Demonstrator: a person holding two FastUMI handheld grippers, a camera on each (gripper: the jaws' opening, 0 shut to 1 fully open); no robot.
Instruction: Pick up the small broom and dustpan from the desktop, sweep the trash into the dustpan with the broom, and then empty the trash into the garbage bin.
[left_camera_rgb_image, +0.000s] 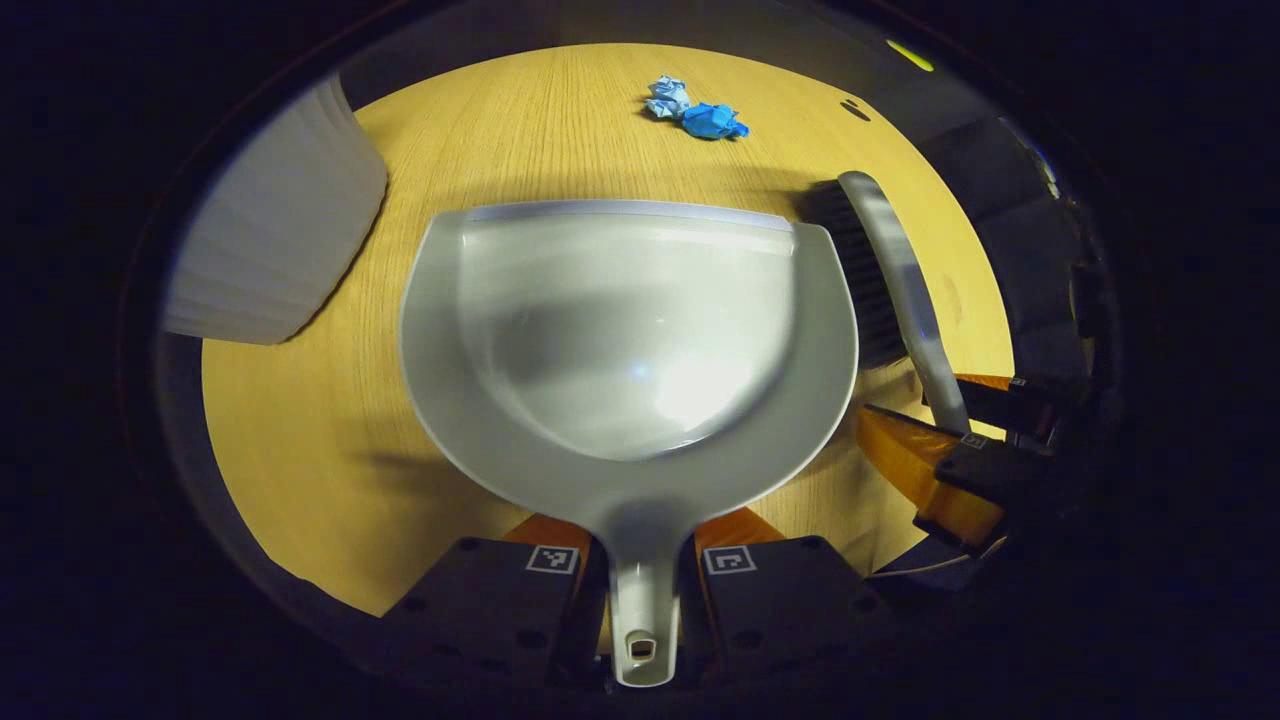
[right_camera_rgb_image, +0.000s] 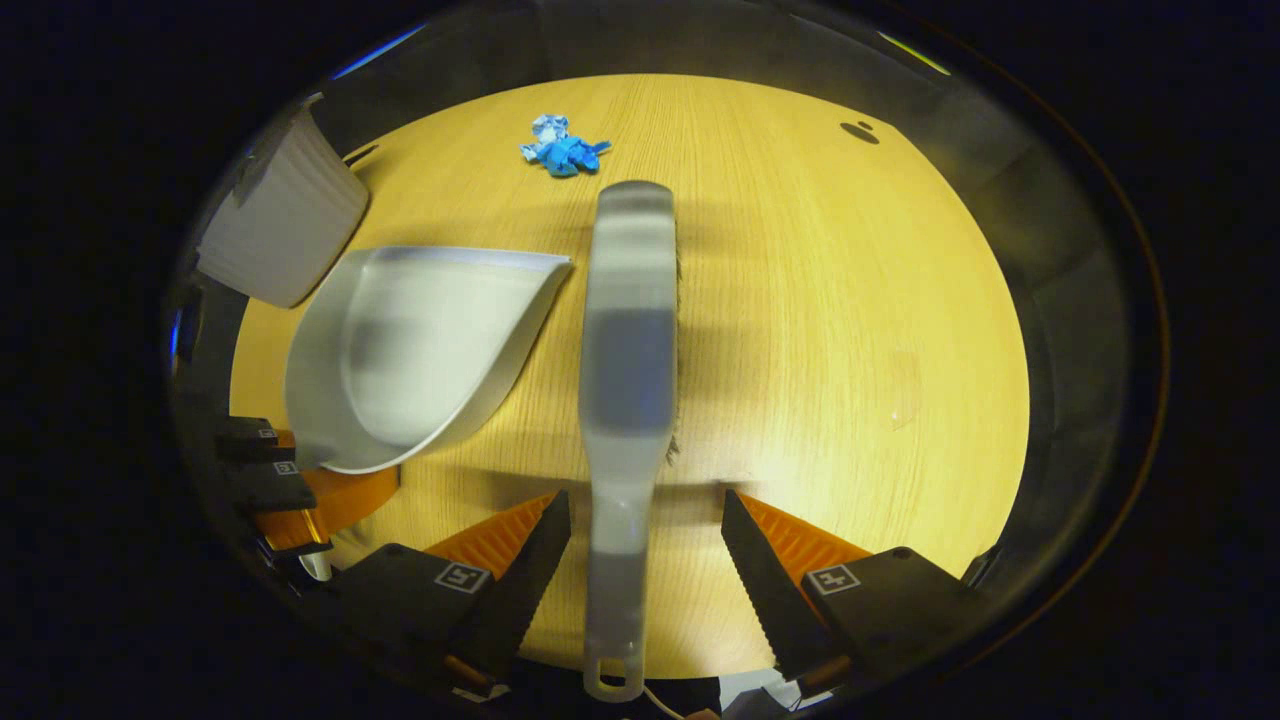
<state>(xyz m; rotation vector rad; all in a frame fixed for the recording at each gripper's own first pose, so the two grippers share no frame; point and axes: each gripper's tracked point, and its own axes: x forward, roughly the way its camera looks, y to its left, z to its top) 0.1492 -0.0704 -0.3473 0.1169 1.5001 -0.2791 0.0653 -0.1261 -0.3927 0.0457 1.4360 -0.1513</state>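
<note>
The grey dustpan (left_camera_rgb_image: 630, 330) fills the middle of the left gripper view, its handle running back between the fingers of my left gripper (left_camera_rgb_image: 645, 535), which is shut on it. A shadow lies under the pan's left rim. The small broom (right_camera_rgb_image: 630, 340) lies lengthwise in the right gripper view, grey back up, bristles toward the table. Its handle passes between the fingers of my right gripper (right_camera_rgb_image: 640, 510), which stand open and well clear on both sides. Crumpled blue paper (left_camera_rgb_image: 695, 108) (right_camera_rgb_image: 562, 150) lies beyond both tools. The dustpan (right_camera_rgb_image: 420, 340) sits left of the broom (left_camera_rgb_image: 890, 270).
A white ribbed bin (left_camera_rgb_image: 270, 240) (right_camera_rgb_image: 285, 225) stands at the far left of the wooden table (right_camera_rgb_image: 850, 300). The right gripper (left_camera_rgb_image: 915, 395) straddles the broom handle beside the pan. The left gripper (right_camera_rgb_image: 290, 470) shows at the pan's rear. Bare wood spreads right of the broom.
</note>
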